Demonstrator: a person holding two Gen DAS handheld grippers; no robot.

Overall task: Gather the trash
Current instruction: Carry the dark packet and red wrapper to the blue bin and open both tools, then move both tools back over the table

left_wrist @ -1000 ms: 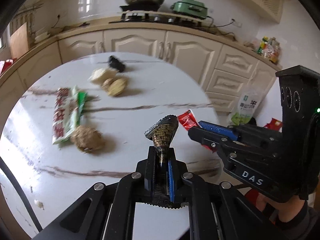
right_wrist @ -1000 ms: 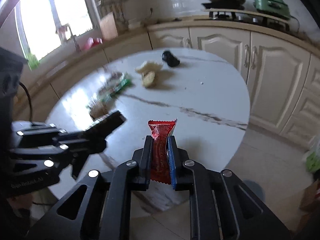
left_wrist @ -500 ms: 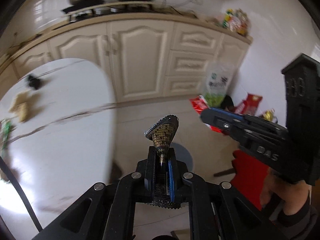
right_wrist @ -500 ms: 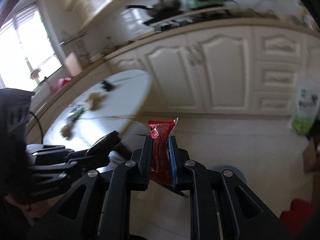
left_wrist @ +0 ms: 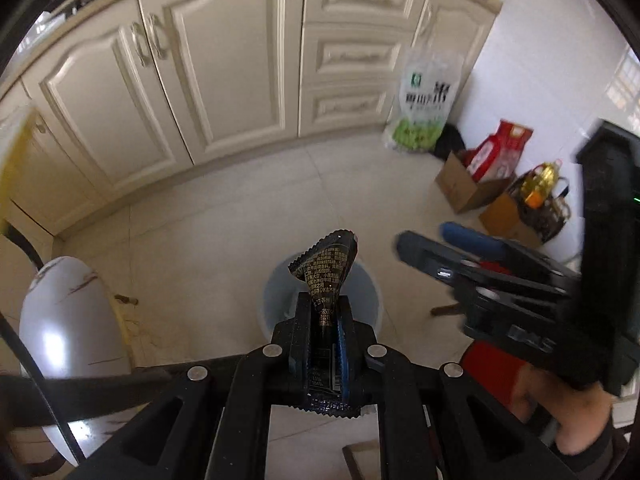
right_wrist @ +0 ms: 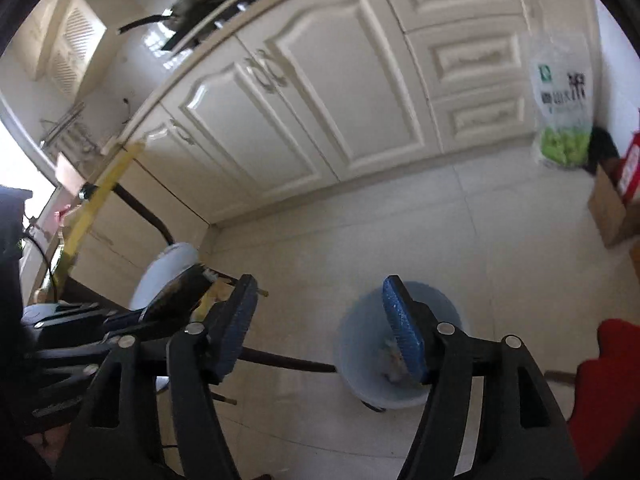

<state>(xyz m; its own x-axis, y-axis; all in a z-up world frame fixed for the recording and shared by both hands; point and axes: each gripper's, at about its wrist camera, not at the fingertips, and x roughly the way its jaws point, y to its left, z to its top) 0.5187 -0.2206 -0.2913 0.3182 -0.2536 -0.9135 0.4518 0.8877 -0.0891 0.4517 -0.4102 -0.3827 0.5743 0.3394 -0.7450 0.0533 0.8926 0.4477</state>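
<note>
My left gripper [left_wrist: 325, 314] is shut on a black wrapper with gold print [left_wrist: 328, 266], held up above a pale blue bin [left_wrist: 366, 292] on the floor. My right gripper [right_wrist: 318, 316] is open and empty, its blue pads wide apart above the same bin [right_wrist: 352, 352], which holds some crumpled scraps. The right gripper also shows at the right of the left wrist view [left_wrist: 432, 250], and the left one at the lower left of the right wrist view [right_wrist: 168, 300]. The red wrapper is not in view.
White kitchen cabinets [left_wrist: 224, 80] run along the back. A green and white bag [left_wrist: 424, 108], cardboard boxes [left_wrist: 464, 184] and a red packet [left_wrist: 500, 152] stand by the right wall. The round marble table's edge [left_wrist: 60, 312] is at the left. Tiled floor surrounds the bin.
Both grippers swung from the table to the floor over the bin. The right gripper opened and the red wrapper it held is gone. The left still holds the black wrapper.
</note>
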